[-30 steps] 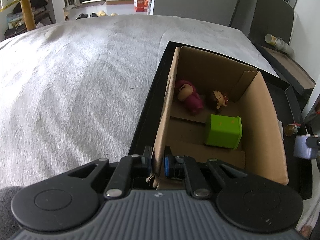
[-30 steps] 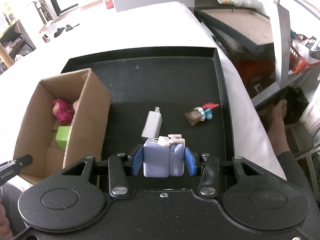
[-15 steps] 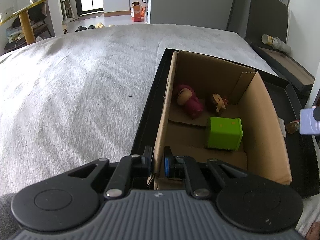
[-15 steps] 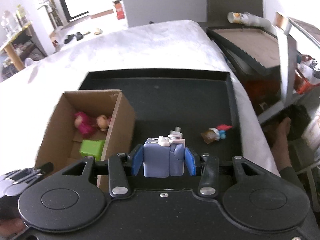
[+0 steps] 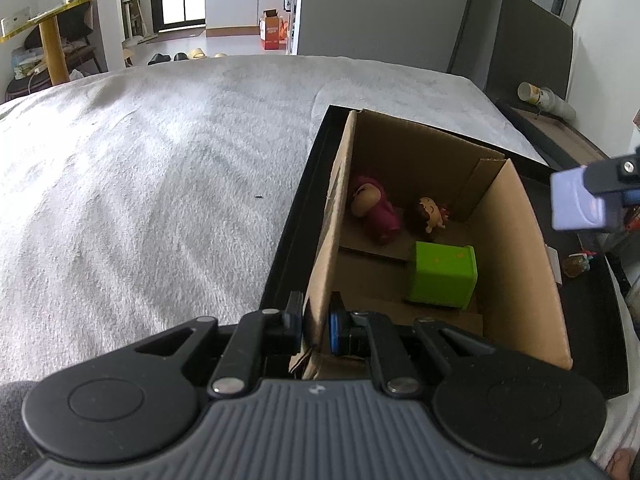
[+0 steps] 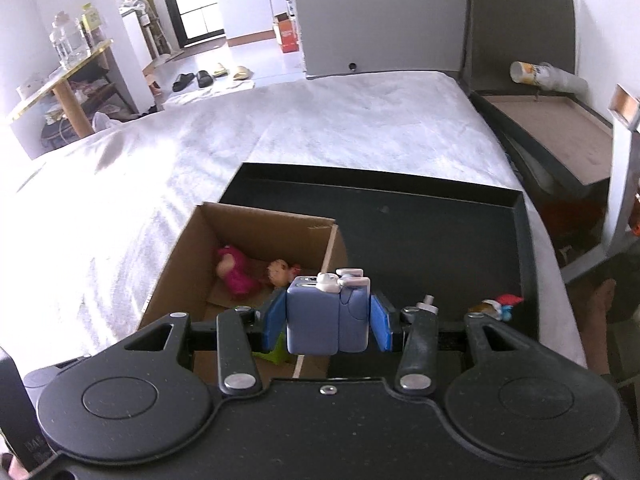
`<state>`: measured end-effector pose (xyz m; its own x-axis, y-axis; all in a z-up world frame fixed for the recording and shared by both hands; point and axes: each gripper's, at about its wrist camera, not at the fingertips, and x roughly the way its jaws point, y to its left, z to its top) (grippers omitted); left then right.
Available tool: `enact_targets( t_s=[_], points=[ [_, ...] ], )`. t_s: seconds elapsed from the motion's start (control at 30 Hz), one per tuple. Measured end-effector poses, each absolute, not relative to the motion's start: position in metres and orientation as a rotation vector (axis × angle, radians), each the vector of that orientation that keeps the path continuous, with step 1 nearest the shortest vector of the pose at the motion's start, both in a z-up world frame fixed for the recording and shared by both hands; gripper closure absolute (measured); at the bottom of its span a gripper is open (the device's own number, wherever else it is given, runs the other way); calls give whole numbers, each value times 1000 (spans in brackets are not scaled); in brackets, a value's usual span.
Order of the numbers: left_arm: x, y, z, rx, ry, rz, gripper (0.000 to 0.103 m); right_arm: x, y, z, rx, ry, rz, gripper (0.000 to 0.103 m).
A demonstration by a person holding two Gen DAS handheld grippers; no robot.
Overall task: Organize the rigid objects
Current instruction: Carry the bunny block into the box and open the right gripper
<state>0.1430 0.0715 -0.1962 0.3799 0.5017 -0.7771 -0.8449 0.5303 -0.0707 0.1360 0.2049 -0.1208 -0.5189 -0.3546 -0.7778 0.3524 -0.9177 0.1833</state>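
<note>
My left gripper [image 5: 316,322] is shut on the near left wall of an open cardboard box [image 5: 516,248], one finger on each side of the wall. The box [image 6: 188,248] holds a pink figure [image 5: 376,210], a small brown-haired doll [image 5: 430,214] and a green cube [image 5: 442,276]. My right gripper [image 6: 326,320] is shut on a lavender-blue block toy [image 6: 326,316] and holds it in the air above the box's right wall. That block also shows at the right edge of the left wrist view [image 5: 576,200].
The box stands in a black tray [image 6: 440,224] on a white fuzzy cover [image 5: 140,168]. A small blue-and-red figurine [image 6: 498,306] and a white charger [image 6: 426,302] lie on the tray, right of the box. A dark bedside shelf [image 6: 560,128] is at the far right.
My right gripper has lifted the lavender block off the tray and carried it left, over the box's right wall. My left gripper has kept its hold on the box wall.
</note>
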Motion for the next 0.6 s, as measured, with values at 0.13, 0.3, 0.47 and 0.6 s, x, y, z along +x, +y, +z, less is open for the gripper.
enact_targets(
  t_s=[0.13,0.3,0.47,0.6],
  points=[
    [140,69,-195,-514,767,907,90,137,191,-119,1234,9,-2409,59],
    [133,68,-191,-526,743,900,88,138,176,-119,1229,1,-2386,59],
    [132,64,-189,-508,733,901,88,140,163,-122,1232,-7,-2354,59],
    [130,64,-189,-515,714,896,90,140,153,-126,1249,-22,-2328,59]
  ],
)
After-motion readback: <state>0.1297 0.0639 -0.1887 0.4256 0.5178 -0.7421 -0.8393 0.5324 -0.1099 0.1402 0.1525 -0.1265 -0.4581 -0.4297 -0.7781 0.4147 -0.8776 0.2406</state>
